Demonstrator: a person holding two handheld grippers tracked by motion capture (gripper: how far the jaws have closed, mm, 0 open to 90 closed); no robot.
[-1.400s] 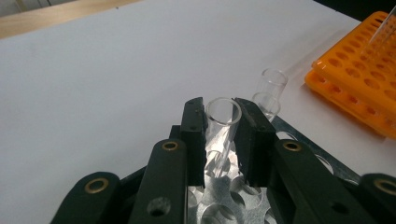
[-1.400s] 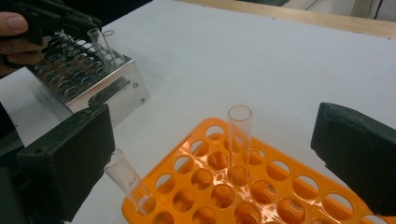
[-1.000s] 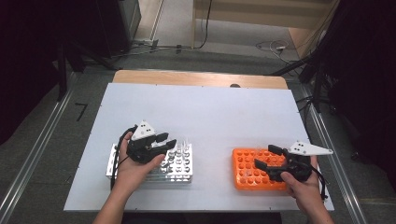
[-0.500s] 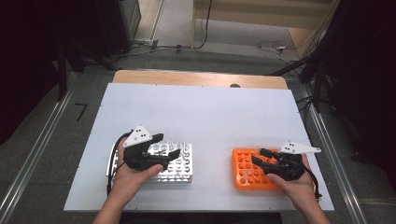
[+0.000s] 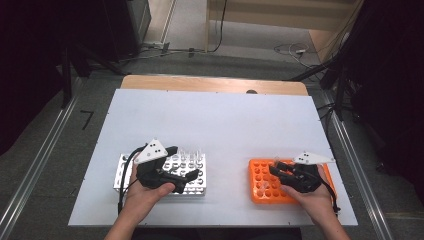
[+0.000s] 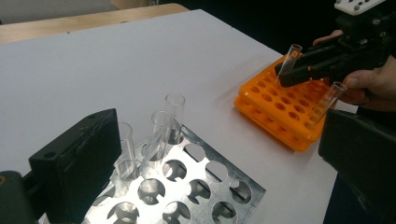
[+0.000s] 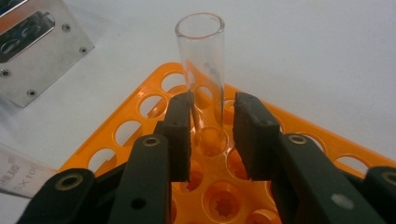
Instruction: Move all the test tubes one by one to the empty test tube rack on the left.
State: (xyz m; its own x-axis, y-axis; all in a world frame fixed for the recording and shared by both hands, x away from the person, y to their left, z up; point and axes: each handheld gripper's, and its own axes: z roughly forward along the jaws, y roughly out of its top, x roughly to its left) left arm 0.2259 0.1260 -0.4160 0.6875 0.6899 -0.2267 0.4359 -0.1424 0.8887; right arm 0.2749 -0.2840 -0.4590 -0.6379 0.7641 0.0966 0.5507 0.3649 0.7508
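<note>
- Right claw [image 7: 212, 137] over the near part of the orange rack [image 7: 140, 121], jaws a little apart with a glass tube [image 7: 201, 70] standing between them; left jaw at the tube's wall, a narrow gap at the right jaw, so grip hard to call, cannot tell whether clamped.
- Tube upright to slightly tilted, foot in or just above a hole of the orange rack.
- A second tube [image 6: 327, 100] leaning in the orange rack, just beside the right claw in the left gripper view.
- Left claw [image 5: 182, 176] well apart from the orange rack, over the metal rack [image 5: 195, 187], jaws spread wide and holding nothing.
- Three clear tubes [image 6: 161, 135] standing in the metal rack's far rows, on the side away from the orange rack's near edge.
- Both racks on the white worktop [image 5: 225, 125], metal rack well to the left of the orange rack.
- Wooden board [image 5: 210, 84] beyond the worktop's far edge, far behind the orange rack.
</note>
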